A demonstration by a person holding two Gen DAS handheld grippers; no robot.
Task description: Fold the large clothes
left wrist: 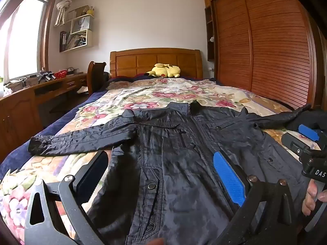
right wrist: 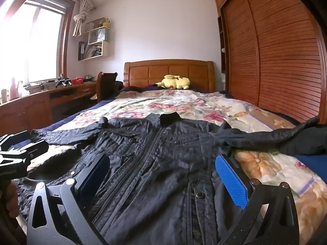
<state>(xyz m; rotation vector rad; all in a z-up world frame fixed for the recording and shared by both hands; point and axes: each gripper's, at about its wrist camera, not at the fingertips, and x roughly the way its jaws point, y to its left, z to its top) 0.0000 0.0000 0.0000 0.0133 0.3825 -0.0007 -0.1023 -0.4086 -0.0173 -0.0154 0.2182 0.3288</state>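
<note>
1. jacket [left wrist: 173,143] lies flat, front up, on the floral bedspread [left wrist: 143,96], both sleeves spread out to the sides.
2. left gripper [left wrist: 163,175] jaws wide apart above the jacket front, nothing between them.
3. right gripper [right wrist: 163,175] jaws also wide apart over the jacket, holding nothing.
4. containers: red basket [right wrist: 78,80] on the desk [right wrist: 61,94], contents unreadable; wall shelves [right wrist: 94,40] hold books and a bag.
5. yellow plush [left wrist: 164,70] by the headboard.
</note>
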